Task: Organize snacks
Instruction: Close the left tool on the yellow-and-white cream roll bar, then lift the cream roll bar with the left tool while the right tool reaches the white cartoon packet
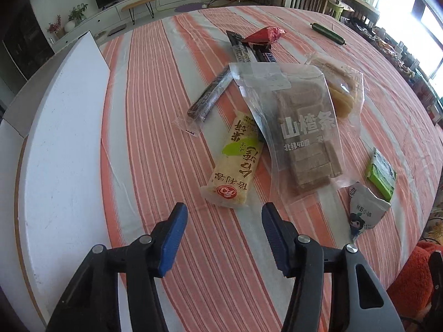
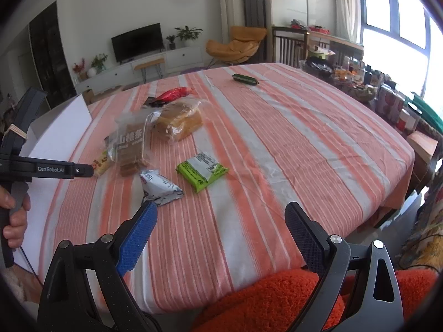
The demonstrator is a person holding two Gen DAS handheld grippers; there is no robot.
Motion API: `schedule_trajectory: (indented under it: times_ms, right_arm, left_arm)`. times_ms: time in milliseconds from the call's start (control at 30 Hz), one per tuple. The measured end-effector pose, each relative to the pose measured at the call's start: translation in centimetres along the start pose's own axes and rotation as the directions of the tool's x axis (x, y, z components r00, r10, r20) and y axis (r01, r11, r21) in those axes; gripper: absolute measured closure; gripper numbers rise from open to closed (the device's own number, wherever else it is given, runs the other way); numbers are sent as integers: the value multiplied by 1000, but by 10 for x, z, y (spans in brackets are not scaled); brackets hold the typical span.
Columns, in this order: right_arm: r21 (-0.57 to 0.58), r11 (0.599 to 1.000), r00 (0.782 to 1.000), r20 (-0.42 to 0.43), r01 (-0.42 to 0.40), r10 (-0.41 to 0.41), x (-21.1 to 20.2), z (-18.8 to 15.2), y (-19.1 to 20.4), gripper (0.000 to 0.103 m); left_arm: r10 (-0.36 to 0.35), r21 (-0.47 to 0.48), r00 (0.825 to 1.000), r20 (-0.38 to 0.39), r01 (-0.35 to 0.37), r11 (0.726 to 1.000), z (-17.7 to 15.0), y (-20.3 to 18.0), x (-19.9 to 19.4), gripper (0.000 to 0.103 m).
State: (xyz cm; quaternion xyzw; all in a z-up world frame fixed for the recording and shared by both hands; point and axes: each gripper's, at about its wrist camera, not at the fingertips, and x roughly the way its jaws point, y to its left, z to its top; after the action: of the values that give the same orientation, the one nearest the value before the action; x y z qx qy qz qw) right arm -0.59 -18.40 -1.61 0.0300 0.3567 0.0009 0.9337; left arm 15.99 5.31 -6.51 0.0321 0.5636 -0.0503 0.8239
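Snacks lie piled on the striped tablecloth. My left gripper is open and empty, just short of a yellow rice cracker pack. Beside the pack lie a clear bag of haw strips, a bread bag, dark chocolate bars, a long dark stick and a red packet. A grey-white pouch and a green packet lie to the right. My right gripper is open and empty above the near table edge, close to the grey-white pouch and the green packet.
A white box stands at the table's left side. A green sausage lies alone at the far side. An orange fuzzy cushion is below the near edge. A cluttered side table stands at the right.
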Motion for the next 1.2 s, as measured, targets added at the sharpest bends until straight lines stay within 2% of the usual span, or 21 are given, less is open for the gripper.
schedule_trajectory:
  times_ms: [100, 167, 233, 367, 500, 533, 567, 600, 667, 733, 767, 833, 867, 900, 933, 1033, 1200]
  right_arm:
    - [7, 1000, 1000, 5, -4, 4, -1, 0, -2, 8]
    - [9, 1000, 1000, 1, -6, 6, 0, 0, -3, 8]
    - [7, 1000, 1000, 0, -8, 8, 0, 0, -3, 8]
    - [20, 1000, 1000, 5, -18, 17, -2, 0, -7, 8]
    - [64, 997, 999, -17, -41, 42, 2, 0, -14, 8]
    - [75, 996, 998, -26, -47, 49, 4, 0, -16, 8]
    - [85, 995, 998, -35, -52, 55, 6, 0, -17, 8]
    - [91, 994, 997, -42, -56, 60, 7, 0, -18, 8]
    - [90, 994, 997, -52, -55, 60, 8, 0, -17, 8]
    - [80, 996, 997, -48, -50, 54, 7, 0, -16, 8]
    - [77, 996, 998, -43, -48, 52, 5, 0, -16, 8]
    - [80, 996, 998, -35, -47, 50, 3, 0, -17, 8]
    - [86, 995, 998, -35, -48, 51, 3, 0, -18, 8]
    - [92, 995, 998, -37, -49, 53, 4, 0, -20, 8]
    - [98, 994, 998, -42, -50, 55, 5, 0, -20, 8]
    - [100, 994, 997, -57, -53, 59, 8, 0, -20, 8]
    - [95, 994, 996, -54, -61, 67, 7, 0, -20, 8]
  left_arm:
    - [-36, 23, 999, -12, 36, 999, 15, 0, 22, 47]
    - [-18, 41, 999, 31, 17, 999, 20, -1, 24, 50]
    - [-49, 25, 998, 37, 48, 999, 21, 0, 22, 73]
    - [-13, 24, 1000, 17, 13, 1000, -10, -5, 8, 74]
    - [-69, -12, 998, 7, 69, 998, -50, -12, -8, 73]
    - [-74, -17, 997, 14, 74, 997, -57, -12, -12, 72]
    - [-71, -22, 997, 24, 72, 997, -62, -14, -13, 66]
    - [-62, -23, 997, 36, 62, 998, -65, -14, -13, 52]
    - [-27, -10, 997, 66, 27, 1000, -67, -19, -11, 33]
    - [10, 5, 997, 71, -11, 1000, -68, -22, -6, 31]
    - [6, 5, 996, 90, -6, 1000, -67, -22, -6, 31]
    - [0, 10, 995, 97, -1, 1000, -66, -23, -6, 38]
    - [-23, 15, 995, 100, 21, 1000, -66, -24, -7, 52]
    - [-14, 23, 994, 106, 12, 1000, -66, -25, -8, 67]
    - [-14, 33, 994, 111, 10, 999, -67, -27, -9, 74]
    - [-9, 35, 993, 120, 5, 999, -73, -28, -12, 75]
    - [-66, -35, 989, 136, 71, 997, -84, -21, -19, 75]
